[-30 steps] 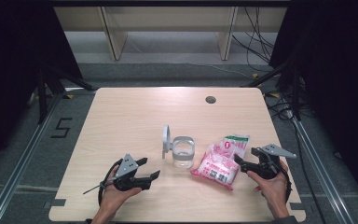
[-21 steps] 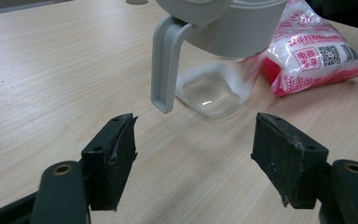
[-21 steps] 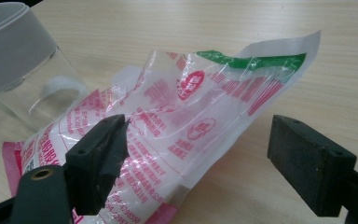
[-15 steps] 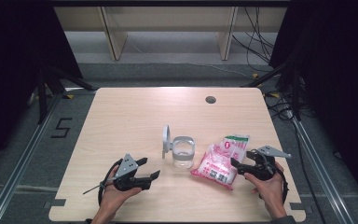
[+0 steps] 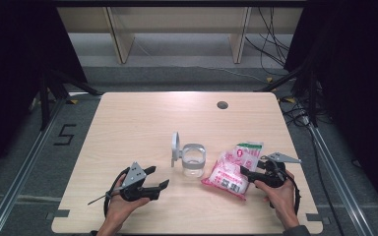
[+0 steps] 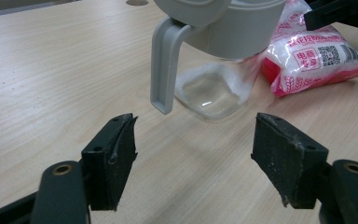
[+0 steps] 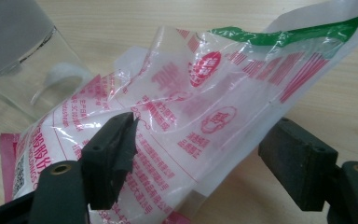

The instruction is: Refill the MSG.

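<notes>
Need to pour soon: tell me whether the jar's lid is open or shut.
Open. The jar stands upright with its grey lid flipped up on its left side, mouth uncovered.

A pale wood-grain table [image 5: 128,128] with a smooth, matt laminate finish carries a clear glass jar [image 6: 214,91], its grey lid [image 6: 223,23] and handle of dull, smooth plastic and a white grainy film clinging to the inner wall. Beside it lies a glossy, crinkled plastic-film bag [image 7: 205,102], part clear and part printed in pink, red and green, catching highlights along its creases. The right gripper [image 7: 205,168] and left gripper [image 6: 205,163] show matt black plastic arms with rough, scuffed rubbery pads [image 6: 286,161].
</notes>
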A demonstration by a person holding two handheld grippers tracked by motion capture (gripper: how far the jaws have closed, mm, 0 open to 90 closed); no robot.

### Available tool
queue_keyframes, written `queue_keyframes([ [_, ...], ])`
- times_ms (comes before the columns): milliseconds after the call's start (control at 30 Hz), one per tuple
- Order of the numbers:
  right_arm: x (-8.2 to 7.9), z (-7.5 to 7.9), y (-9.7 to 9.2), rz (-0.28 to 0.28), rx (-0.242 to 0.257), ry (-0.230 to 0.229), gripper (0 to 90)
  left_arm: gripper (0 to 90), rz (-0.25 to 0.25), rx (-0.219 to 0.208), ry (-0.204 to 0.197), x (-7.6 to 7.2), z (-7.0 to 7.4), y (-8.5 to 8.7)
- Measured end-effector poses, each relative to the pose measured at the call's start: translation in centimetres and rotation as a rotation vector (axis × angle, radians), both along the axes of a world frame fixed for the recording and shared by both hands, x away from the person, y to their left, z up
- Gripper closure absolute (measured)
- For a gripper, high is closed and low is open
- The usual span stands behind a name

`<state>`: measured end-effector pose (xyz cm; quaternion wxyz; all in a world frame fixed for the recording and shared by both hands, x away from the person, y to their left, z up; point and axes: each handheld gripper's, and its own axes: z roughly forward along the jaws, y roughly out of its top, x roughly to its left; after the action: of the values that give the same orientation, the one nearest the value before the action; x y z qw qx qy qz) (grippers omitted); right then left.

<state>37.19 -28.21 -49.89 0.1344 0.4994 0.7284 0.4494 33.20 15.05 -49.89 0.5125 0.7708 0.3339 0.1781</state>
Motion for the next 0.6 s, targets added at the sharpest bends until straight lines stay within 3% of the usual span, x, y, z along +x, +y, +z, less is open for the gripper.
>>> queue_keyframes([
  [67,0.2,-0.1,0.1,0.005,0.007,-0.004,31.0,29.6,0.001,0.007,-0.003,0.0,0.1,0.0],
  [100,0.0,0.0,0.5,-0.026,0.033,0.048,32.0,29.6,-0.002,0.012,-0.005,0.0,0.1,0.0],
  [133,0.4,-0.2,0.3,0.001,0.004,0.007,33.5,29.7,-0.001,0.013,-0.004,0.0,0.0,0.0],
  [167,0.4,-0.2,0.3,-0.002,0.006,0.004,33.9,29.7,0.002,0.011,0.0,0.0,0.0,0.0],
  [233,0.6,-0.3,0.4,-0.002,0.005,0.006,35.3,29.7,0.0,0.01,0.002,0.1,-0.1,0.0],
  [267,0.4,-0.2,0.8,-0.042,0.018,0.035,36.7,29.6,0.006,-0.003,0.004,0.0,-0.1,-0.1],
  [300,0.6,-0.2,0.5,-0.013,0.0,0.006,37.1,29.7,-0.02,0.018,-0.025,0.2,0.0,0.0],
  [367,0.7,-0.3,0.7,-0.04,0.027,0.036,38.4,29.7,-0.009,0.001,-0.001,-0.1,0.0,-0.3],
  [400,0.9,-0.5,0.6,-0.048,0.005,0.032,39.3,29.7,-0.009,0.002,0.0,-0.1,-0.1,-0.3],
  [467,1.2,-0.5,0.5,-0.027,0.014,0.028,39.5,29.7,-0.008,0.028,-0.008,-0.1,0.0,-0.2],
  [500,1.1,-0.5,0.8,-0.045,0.048,0.054,40.1,29.7,-0.007,0.018,-0.003,-0.1,-0.1,-0.3],
  [533,1.5,-0.6,0.6,-0.026,0.014,0.022,40.2,29.7,-0.005,0.014,0.001,-0.1,-0.1,-0.3],
  [600,1.8,-0.7,0.8,-0.031,-0.001,0.021,40.7,29.7,-0.005,0.012,0.0,-0.1,-0.1,-0.3],
])
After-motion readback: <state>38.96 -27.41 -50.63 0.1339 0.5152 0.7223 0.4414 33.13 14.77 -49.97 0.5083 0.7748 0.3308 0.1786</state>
